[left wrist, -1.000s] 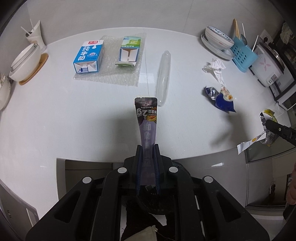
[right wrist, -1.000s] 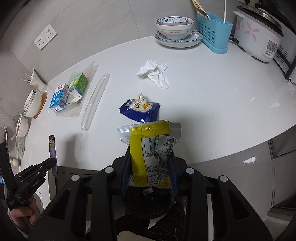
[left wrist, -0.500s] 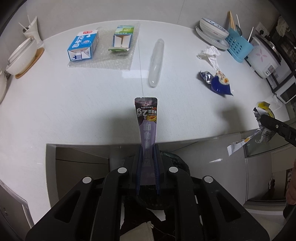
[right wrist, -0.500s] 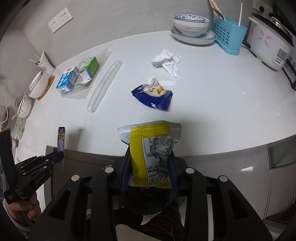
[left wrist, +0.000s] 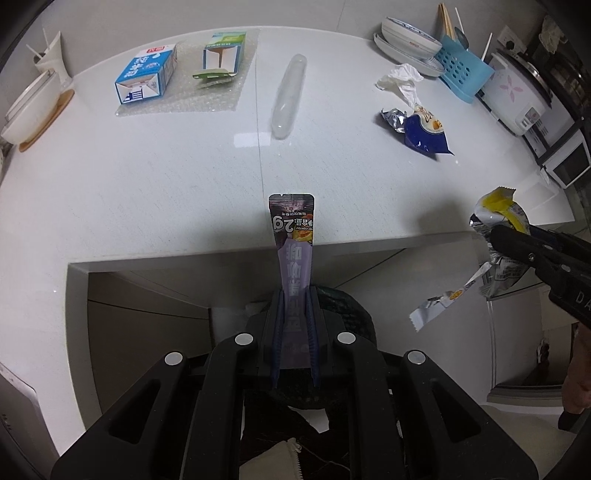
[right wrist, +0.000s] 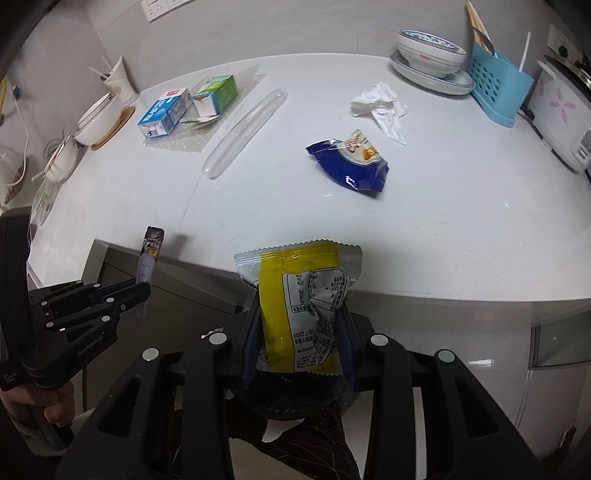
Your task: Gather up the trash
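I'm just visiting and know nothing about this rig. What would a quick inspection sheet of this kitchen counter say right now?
Surface: white counter, smooth.
Job's things: purple sachet and yellow wrapper held off the counter; blue snack bag, crumpled tissue, blue milk carton, green carton and clear plastic tube lie on it.
Clutter: bubble wrap under the cartons.
Grippers: left gripper shut on the sachet; right gripper shut on the wrapper.
Cables: white cord at far left.
Surroundings: stacked bowls, blue utensil holder, rice cooker, wall socket.
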A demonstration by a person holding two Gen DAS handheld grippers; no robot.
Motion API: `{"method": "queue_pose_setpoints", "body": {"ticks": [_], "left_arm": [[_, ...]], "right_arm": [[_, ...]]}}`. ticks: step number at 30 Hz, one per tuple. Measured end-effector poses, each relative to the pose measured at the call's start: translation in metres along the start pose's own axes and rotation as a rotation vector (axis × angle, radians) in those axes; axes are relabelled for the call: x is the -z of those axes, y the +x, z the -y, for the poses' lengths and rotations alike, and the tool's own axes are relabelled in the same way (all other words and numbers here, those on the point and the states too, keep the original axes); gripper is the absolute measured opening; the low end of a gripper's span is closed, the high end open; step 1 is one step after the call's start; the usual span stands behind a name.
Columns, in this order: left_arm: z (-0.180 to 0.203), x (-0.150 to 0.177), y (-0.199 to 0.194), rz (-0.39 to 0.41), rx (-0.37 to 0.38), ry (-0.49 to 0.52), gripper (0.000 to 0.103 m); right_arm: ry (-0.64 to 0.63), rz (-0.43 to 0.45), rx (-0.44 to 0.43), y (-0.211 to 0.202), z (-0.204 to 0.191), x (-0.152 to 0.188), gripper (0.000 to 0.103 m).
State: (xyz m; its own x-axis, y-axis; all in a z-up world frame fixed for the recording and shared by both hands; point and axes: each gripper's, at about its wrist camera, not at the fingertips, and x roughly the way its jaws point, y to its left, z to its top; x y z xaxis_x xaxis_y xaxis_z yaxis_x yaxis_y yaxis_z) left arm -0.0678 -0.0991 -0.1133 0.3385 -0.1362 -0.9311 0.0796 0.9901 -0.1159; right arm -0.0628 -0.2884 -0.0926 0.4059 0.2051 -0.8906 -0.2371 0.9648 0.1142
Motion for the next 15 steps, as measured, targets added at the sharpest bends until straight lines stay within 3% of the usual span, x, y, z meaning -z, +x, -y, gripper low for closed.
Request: {"method": "queue_pose_setpoints", "body": {"ticks": [15], "left_arm": [[0.002,0.016,0.019,-0.016,-0.009,-0.005,0.011]], "right_arm": [[-0.057,-0.060,-0.003,0.032,-0.004,0.028,0.034]]}}
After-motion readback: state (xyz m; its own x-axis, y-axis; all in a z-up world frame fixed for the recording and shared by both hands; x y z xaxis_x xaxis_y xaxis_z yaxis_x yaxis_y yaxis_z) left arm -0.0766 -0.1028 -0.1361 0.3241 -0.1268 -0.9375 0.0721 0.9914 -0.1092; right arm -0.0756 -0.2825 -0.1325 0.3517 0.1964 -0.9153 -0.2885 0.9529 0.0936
